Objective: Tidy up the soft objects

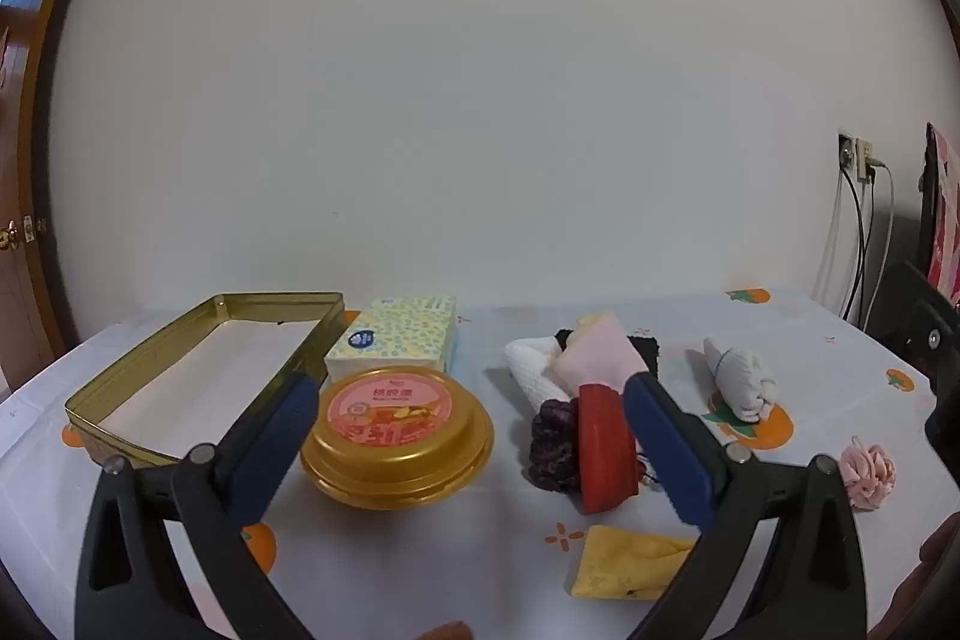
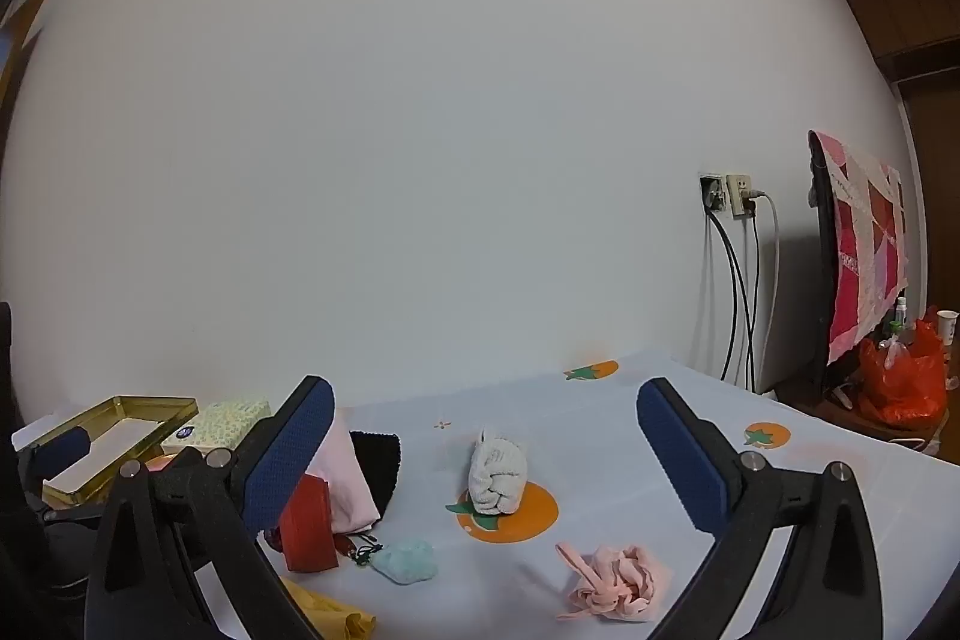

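My left gripper (image 1: 471, 394) is open and empty above the table, its jaws wide around a gold round container (image 1: 397, 436) and a red pouch (image 1: 606, 445). Beside the pouch lie a dark purple scrunchie (image 1: 553, 445), a white towel (image 1: 531, 376), a pink folded cloth (image 1: 597, 352) and a yellow cloth (image 1: 627, 562). A gold tin tray (image 1: 198, 370) stands at the left. My right gripper (image 2: 486, 397) is open and empty above a rolled white sock (image 2: 498, 472) and a pink scrunchie (image 2: 618, 583). A mint soft piece (image 2: 405, 562) lies near the red pouch (image 2: 309, 529).
A spotted tissue box (image 1: 399, 334) stands behind the gold container. The cloth-covered table (image 2: 600, 436) ends at the white wall. Wall sockets with cables (image 2: 735, 280) are at the right, beside a chair with a pink quilt (image 2: 864, 244) and a red bag (image 2: 900, 382).
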Demonstrator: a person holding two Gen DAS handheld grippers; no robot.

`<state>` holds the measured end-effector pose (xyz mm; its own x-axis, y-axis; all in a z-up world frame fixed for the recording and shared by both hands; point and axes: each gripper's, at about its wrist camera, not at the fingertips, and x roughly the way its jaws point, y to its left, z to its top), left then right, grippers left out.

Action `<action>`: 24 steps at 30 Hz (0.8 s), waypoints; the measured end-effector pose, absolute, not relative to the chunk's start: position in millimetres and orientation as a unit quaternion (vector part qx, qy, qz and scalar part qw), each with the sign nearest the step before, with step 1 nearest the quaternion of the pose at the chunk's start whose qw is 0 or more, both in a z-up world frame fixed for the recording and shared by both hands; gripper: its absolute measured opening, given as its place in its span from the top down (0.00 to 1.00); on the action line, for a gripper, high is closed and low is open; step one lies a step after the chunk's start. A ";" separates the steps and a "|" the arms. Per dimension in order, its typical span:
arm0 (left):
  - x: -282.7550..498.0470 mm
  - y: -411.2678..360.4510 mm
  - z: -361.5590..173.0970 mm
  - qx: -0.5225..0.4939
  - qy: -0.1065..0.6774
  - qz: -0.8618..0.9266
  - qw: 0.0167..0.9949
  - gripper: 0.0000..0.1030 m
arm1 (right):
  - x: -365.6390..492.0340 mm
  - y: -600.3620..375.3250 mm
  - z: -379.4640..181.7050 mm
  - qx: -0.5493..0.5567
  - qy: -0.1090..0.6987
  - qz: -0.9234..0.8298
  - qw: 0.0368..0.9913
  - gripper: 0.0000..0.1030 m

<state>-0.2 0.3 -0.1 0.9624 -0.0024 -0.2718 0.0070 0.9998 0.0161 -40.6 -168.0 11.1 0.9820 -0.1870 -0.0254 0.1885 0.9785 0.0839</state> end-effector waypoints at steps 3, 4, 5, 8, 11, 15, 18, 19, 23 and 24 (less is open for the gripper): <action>0.2 0.2 0.0 0.008 0.143 -0.002 0.990 0.00 | -40.3 -167.9 11.2 0.042 0.014 -0.095 0.995 0.01; 0.2 0.0 0.0 0.009 0.142 -0.002 0.990 0.00 | -40.4 -167.9 11.2 0.042 0.013 -0.095 0.994 0.01; 0.3 -0.2 0.0 0.009 0.143 -0.001 0.990 0.00 | -40.5 -167.9 11.2 0.042 0.013 -0.095 0.994 0.01; 0.1 -1.0 0.0 0.010 0.143 -0.002 0.990 0.00 | -42.3 -170.3 10.2 0.043 0.011 -0.096 0.994 0.01; -1.3 -2.9 0.1 0.011 0.142 -0.003 0.990 0.00 | -41.1 -171.9 9.4 0.044 0.012 -0.098 0.994 0.01; 2.3 4.0 -8.0 0.006 0.146 -0.006 0.989 0.00 | -40.7 -169.4 7.4 0.044 0.012 -0.097 0.994 0.01; -0.1 1.6 -6.2 0.005 0.147 -0.003 0.989 0.00 | -42.5 -169.4 10.7 0.045 0.012 -0.098 0.994 0.01; -0.5 1.7 -6.5 0.004 0.147 -0.004 0.989 0.00 | -42.4 -169.0 11.4 0.045 0.011 -0.099 0.994 0.01; -2.8 0.0 -6.4 0.005 0.147 -0.005 0.989 0.00 | -43.3 -169.8 11.5 0.045 0.011 -0.098 0.994 0.01; -3.5 -0.6 -6.5 0.006 0.146 -0.006 0.989 0.00 | -43.3 -169.8 11.5 0.045 0.011 -0.098 0.994 0.01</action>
